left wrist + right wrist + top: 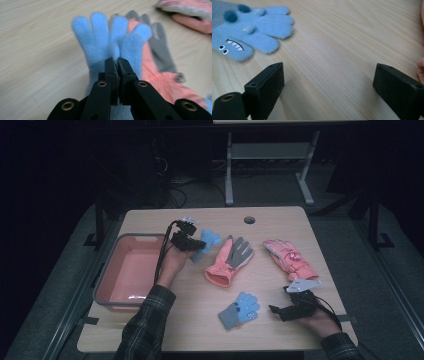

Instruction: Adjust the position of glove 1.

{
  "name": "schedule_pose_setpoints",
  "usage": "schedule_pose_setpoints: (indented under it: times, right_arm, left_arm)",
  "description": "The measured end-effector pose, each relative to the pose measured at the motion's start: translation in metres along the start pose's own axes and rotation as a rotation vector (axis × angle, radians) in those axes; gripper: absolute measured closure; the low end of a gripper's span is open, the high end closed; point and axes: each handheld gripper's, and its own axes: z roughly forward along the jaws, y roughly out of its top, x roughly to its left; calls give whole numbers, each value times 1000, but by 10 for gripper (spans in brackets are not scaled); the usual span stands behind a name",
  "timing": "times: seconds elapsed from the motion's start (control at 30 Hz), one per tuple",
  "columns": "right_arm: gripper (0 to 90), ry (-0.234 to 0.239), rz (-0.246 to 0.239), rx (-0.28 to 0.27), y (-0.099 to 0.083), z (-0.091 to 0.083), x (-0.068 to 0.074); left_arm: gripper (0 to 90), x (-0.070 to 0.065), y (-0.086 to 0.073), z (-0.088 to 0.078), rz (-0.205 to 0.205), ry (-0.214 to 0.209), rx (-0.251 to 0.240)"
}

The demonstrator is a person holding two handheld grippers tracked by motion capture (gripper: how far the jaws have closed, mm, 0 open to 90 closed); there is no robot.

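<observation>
The plain blue glove (110, 42) hung pinched in the left gripper (192, 241), jaws clamped on its palm, lifted just right of the empty pink bin (107, 280); by my reading one glove was picked, none binned; its monster-faced mate (240, 309), the pink-and-grey glove (229, 261) and the pink glove (290, 259) lay on the table (280, 330); the right gripper (280, 311) waited with jaws wide apart.

On the table (150, 330), basin (107, 280) lies at left edge, three gloves (230, 260) in middle & right, fourth glove (206, 242) lifted just beside basin.
</observation>
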Motion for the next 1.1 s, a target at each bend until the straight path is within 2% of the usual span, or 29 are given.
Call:
schedule_pose_setpoints:
  times: [0.13, 0.33, 0.43, 0.57, 0.67, 0.8, 1.1]
  right_arm:
    - [93, 0, 0, 0, 0, 0, 0]
    - [93, 0, 0, 0, 0, 0, 0]
    - [93, 0, 0, 0, 0, 0, 0]
    - [93, 0, 0, 0, 0, 0, 0]
    - [93, 0, 0, 0, 0, 0, 0]
    - [93, 0, -1, 0, 0, 0, 0]
    - [94, 0, 0, -1, 0, 0, 0]
  left_arm:
    - [873, -12, 1, -13, 39, -27, -11]
    - [872, -31, -3, -29, 53, -98, -40]
    - [872, -39, -7, -34, 72, -121, -39]
    - [872, -49, -14, -36, 76, -153, -48]
    - [872, -60, -20, -38, 111, -170, -40]
    - [872, -72, -28, -37, 132, -183, -30]
    - [872, -99, -47, -31, 141, -228, -18]
